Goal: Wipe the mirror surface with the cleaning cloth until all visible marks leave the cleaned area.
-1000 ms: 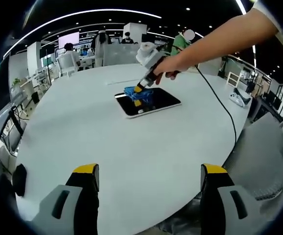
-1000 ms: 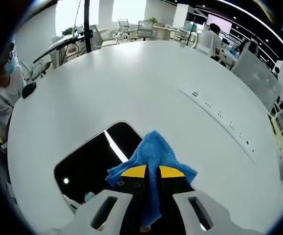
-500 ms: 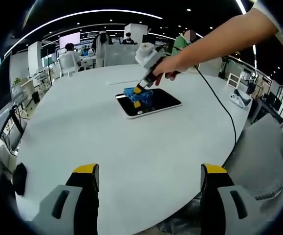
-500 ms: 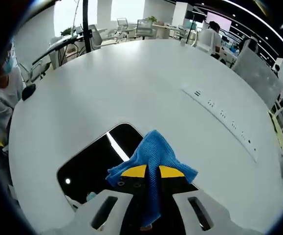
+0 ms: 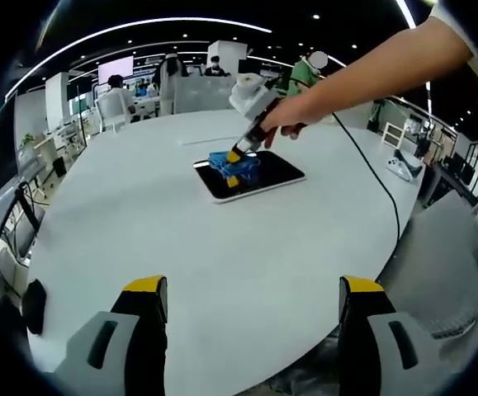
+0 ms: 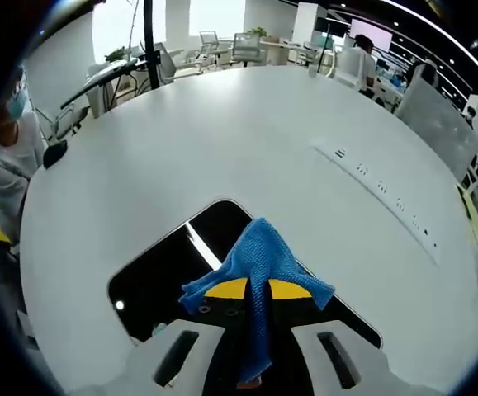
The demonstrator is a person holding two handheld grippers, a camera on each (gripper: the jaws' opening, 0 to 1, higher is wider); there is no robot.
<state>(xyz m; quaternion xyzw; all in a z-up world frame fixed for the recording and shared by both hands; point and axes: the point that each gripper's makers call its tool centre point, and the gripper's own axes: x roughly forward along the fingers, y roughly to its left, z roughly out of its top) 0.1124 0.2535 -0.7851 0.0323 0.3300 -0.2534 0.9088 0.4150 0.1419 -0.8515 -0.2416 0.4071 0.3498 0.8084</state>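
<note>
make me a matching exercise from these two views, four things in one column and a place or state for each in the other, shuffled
Things:
1. cleaning cloth
2. mirror
3. left gripper
4. right gripper

Places or states:
A. open, over the near edge of the white table, holding nothing
B. lying flat on the table, dark and reflective
C. blue, pinched between two yellow-tipped jaws
D. shut, held over the mirror by a person's hand

Pairs: 1-C, 2-B, 3-A, 4-D
</note>
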